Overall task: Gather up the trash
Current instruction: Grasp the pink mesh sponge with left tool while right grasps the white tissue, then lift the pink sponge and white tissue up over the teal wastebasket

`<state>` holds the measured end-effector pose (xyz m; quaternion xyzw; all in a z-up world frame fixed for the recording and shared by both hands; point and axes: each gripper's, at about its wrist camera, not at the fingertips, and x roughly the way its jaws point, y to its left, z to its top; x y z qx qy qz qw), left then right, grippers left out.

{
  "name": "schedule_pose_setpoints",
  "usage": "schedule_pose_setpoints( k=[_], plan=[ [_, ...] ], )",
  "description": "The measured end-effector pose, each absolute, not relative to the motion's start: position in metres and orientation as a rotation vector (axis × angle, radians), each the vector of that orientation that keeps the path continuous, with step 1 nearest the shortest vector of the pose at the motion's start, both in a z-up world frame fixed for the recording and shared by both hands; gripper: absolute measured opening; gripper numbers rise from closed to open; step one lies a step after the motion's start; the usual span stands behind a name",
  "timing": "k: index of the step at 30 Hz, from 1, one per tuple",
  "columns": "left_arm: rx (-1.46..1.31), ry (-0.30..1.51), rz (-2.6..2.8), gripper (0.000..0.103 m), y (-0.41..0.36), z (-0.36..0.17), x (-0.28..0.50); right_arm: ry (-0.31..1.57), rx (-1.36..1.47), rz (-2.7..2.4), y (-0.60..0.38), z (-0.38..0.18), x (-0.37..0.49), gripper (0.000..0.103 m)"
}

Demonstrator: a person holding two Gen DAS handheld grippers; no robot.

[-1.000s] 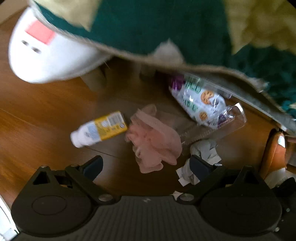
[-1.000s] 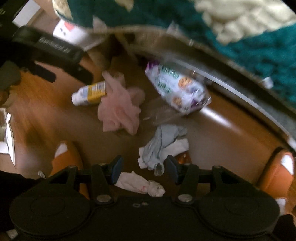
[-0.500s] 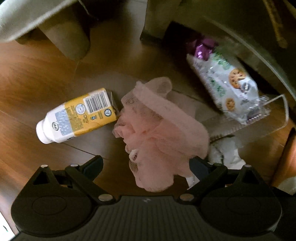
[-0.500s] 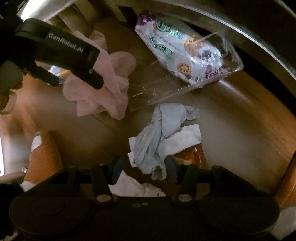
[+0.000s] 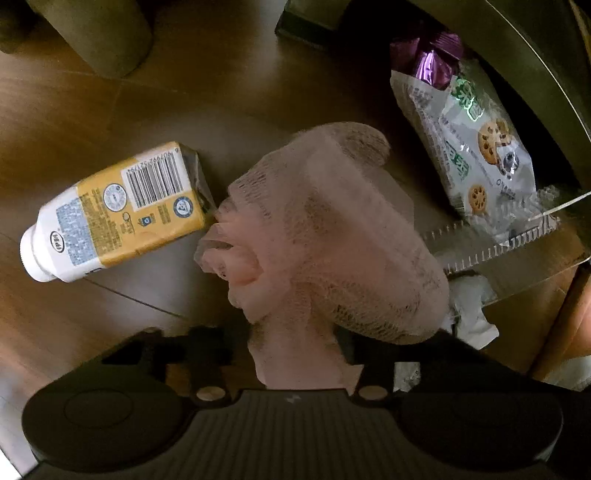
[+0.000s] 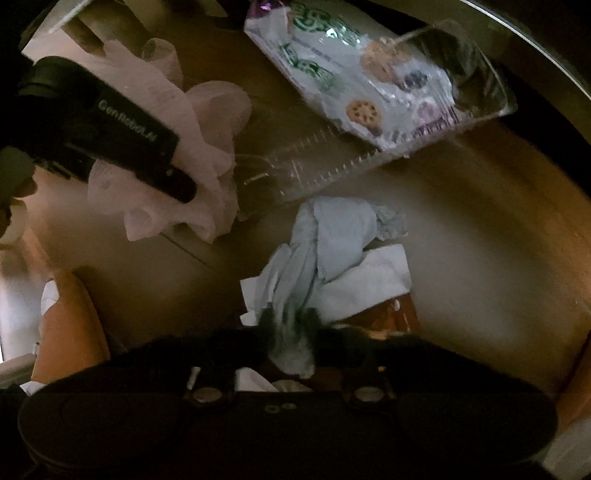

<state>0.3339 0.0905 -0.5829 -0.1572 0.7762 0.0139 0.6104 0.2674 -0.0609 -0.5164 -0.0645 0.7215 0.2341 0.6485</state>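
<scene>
Trash lies on a wooden floor under a piece of furniture. My left gripper (image 5: 291,347) is shut on a pink mesh puff (image 5: 325,236), which also shows in the right wrist view (image 6: 207,147) with the left gripper's black body (image 6: 122,144) over it. My right gripper (image 6: 290,328) is shut on a pale blue crumpled tissue (image 6: 325,243) lying on white paper (image 6: 369,280). A yellow and white drink bottle (image 5: 110,214) lies left of the puff. A cookie wrapper (image 5: 476,147) rests on a clear plastic tray (image 5: 517,254), also seen in the right wrist view (image 6: 369,74).
A furniture leg (image 5: 99,33) stands at the far left and a dark furniture base (image 5: 517,48) runs along the right. Orange slippers (image 6: 70,332) are near the left and right edges. A white crumpled paper (image 5: 469,314) lies by the tray.
Both grippers dropped closer to the floor and closed: the left on the pink mesh puff, the right on the pale blue tissue. Both were open before.
</scene>
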Motion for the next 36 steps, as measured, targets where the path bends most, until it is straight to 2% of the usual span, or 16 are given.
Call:
schedule_pose_setpoints(
  k=[4, 8, 17, 25, 36],
  plan=[
    [-0.353, 1.775, 0.016, 0.024, 0.091, -0.579, 0.329, 1.624, -0.147, 0.518, -0.061, -0.517, 0.265, 0.010],
    [-0.348, 1.769, 0.027, 0.021, 0.100, -0.560, 0.322, 1.608, -0.125, 0.496, -0.063, -0.504, 0.264, 0.008],
    [-0.238, 1.740, -0.032, 0.017, 0.103, -0.499, 0.312, 1.557, -0.071, 0.492, -0.075, -0.446, 0.258, 0.007],
    [-0.169, 1.695, -0.050, 0.016, 0.111, -0.418, 0.298, 1.463, -0.036, 0.513, -0.092, -0.374, 0.249, 0.007],
    [-0.164, 1.472, -0.072, 0.016, 0.093, -0.287, 0.276, 1.212, -0.066, 0.603, -0.116, -0.240, 0.221, 0.007]
  ],
)
